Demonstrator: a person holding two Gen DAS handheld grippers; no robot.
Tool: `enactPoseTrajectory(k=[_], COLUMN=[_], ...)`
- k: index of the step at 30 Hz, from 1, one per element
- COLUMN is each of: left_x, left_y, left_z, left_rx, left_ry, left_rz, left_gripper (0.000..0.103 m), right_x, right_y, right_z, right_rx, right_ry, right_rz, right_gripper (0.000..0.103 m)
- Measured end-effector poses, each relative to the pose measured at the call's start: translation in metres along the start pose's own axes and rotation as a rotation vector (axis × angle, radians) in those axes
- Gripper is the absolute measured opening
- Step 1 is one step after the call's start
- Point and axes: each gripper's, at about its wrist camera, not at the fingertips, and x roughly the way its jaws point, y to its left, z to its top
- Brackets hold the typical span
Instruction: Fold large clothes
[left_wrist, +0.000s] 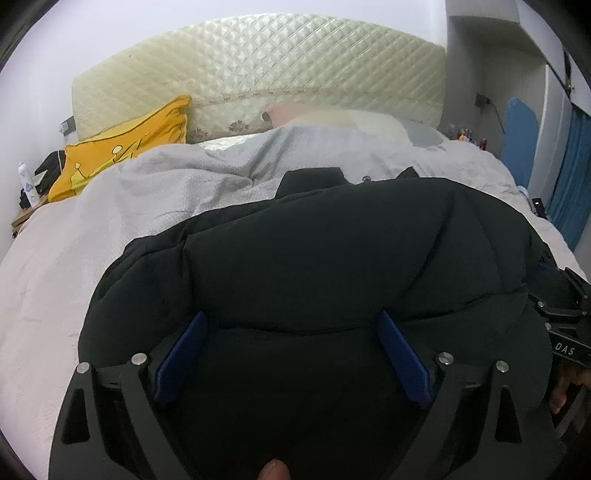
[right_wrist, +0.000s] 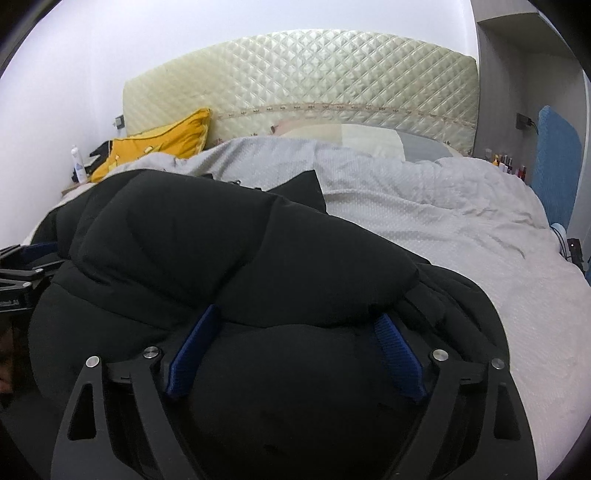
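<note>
A black puffer jacket (left_wrist: 332, 251) lies on the grey bedcover (left_wrist: 110, 229); it also fills the lower part of the right wrist view (right_wrist: 221, 251). My left gripper (left_wrist: 291, 321) has its blue pads (left_wrist: 181, 358) spread wide, with a thick fold of the jacket bulging between them. My right gripper (right_wrist: 295, 321) stands the same way, blue pads (right_wrist: 399, 354) wide apart around a bulge of jacket. The right gripper's black body shows at the left wrist view's right edge (left_wrist: 561, 314); the left gripper's body shows at the right wrist view's left edge (right_wrist: 18, 280).
A yellow pillow (left_wrist: 125, 147) and a quilted cream headboard (left_wrist: 258, 74) are at the bed's far end. A side table with a white bottle (left_wrist: 26, 184) is far left. Blue curtains (left_wrist: 569, 177) and small bottles (left_wrist: 469, 136) are at the right. My thumb (left_wrist: 273, 470) shows at the bottom edge.
</note>
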Motion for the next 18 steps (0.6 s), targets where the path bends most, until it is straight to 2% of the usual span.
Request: enactPoseTrajectory(k=[5, 14, 18], left_x=[-0.005, -0.065, -0.079], left_y=[-0.004, 0.02, 0.044], left_z=[0.003, -0.019, -0.048], left_rx=[-0.004, 0.015, 0.073], left_ry=[0.029, 0.015, 0.065], left_rz=[0.031, 0.076, 0.124], left_gripper=[0.094, 0.094, 0.094], right_x=[-0.002, -0.083, -0.108], right_y=[0.001, -0.027, -0.049], right_z=[0.004, -0.01, -0.03], right_rx=[-0.003, 0.082, 0.066], right_ry=[0.074, 0.002, 0.039], right_rz=[0.003, 0.08, 0.051], right_gripper=[0.085, 0.082, 0.083])
